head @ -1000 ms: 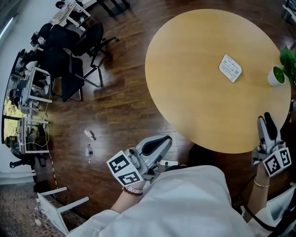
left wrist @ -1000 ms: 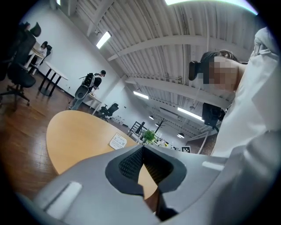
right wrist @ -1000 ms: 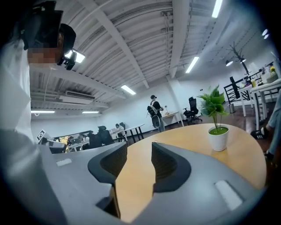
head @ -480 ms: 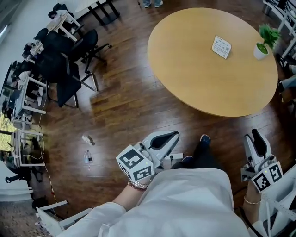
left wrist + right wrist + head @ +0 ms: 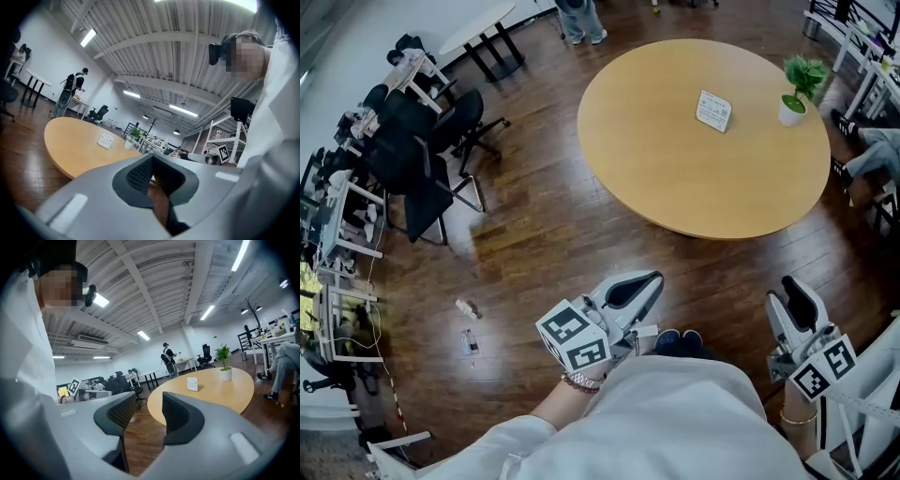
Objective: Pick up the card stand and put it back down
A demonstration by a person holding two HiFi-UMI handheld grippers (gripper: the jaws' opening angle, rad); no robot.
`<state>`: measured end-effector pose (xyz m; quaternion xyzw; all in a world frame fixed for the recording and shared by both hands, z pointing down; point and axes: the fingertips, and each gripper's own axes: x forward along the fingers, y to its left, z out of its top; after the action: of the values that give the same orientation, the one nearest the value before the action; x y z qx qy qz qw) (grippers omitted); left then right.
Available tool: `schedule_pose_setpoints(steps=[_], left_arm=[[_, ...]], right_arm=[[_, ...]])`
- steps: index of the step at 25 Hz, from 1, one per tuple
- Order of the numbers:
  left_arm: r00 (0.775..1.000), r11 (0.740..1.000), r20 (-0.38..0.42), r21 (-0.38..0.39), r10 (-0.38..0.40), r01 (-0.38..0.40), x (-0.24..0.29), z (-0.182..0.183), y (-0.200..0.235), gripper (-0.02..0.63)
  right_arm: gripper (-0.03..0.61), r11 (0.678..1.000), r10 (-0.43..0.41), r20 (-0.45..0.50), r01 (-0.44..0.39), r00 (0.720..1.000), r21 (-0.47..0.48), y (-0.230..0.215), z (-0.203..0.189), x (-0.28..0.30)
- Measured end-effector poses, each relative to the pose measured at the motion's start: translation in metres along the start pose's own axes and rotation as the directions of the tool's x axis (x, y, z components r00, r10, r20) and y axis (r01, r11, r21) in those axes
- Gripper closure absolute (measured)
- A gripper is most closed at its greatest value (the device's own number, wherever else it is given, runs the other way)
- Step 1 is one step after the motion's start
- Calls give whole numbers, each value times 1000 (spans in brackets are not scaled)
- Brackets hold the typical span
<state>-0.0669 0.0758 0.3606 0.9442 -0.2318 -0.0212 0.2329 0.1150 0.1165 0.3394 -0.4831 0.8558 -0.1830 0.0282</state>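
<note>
The card stand [image 5: 713, 111], a small white printed card, stands upright on the far right part of the round wooden table [image 5: 675, 178], next to a potted plant [image 5: 793, 103]. Both grippers hang over the dark wood floor, well short of the table's near edge. My left gripper [image 5: 630, 286] is shut, its tips meeting and nothing between them. My right gripper [image 5: 794, 298] is open and empty. The left gripper view has the card stand [image 5: 105, 139] far off beyond the left gripper [image 5: 152, 157]. In the right gripper view the card stand [image 5: 192, 384] lies far beyond the right gripper [image 5: 149, 404].
Black office chairs [image 5: 431, 159] and cluttered desks line the left side. Someone stands beyond the table [image 5: 579, 19], and a seated person's legs [image 5: 872, 155] show at the right. A white frame [image 5: 862, 412] is by my right arm. Small litter [image 5: 469, 323] lies on the floor.
Both grippers have drawn back from the table. The right one was at its near edge and now hangs over the floor. The table and card stand sit farther off in the head view.
</note>
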Motion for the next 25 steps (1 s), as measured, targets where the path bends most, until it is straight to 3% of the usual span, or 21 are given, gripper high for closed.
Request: schedule_pose_setpoints(steps=[4,11,15,19,25], left_arm=[[999,999,25,32,-37,36,23,11,-24,614],[997,998,47,25,-66,65,24,13,-52,614],[995,995,39,36,-91,89,33,18,-66,614],[990,990,-15,12,-140,140,53,0,-88,614],[977,978,-85,64,-193,199,67,-15,-109,614]], right_arm=[[414,997,64,7,-64,998,-34,6,2,-5],[442,985,159,30,-156,987,-75,33,1,-5],[442,983,172,30,-170,985,-68,32,3,-5],[442,980,189,33,-186,981,-75,36,5,-6],[442,972,217,32,-213,976,-103,43,5,-9]])
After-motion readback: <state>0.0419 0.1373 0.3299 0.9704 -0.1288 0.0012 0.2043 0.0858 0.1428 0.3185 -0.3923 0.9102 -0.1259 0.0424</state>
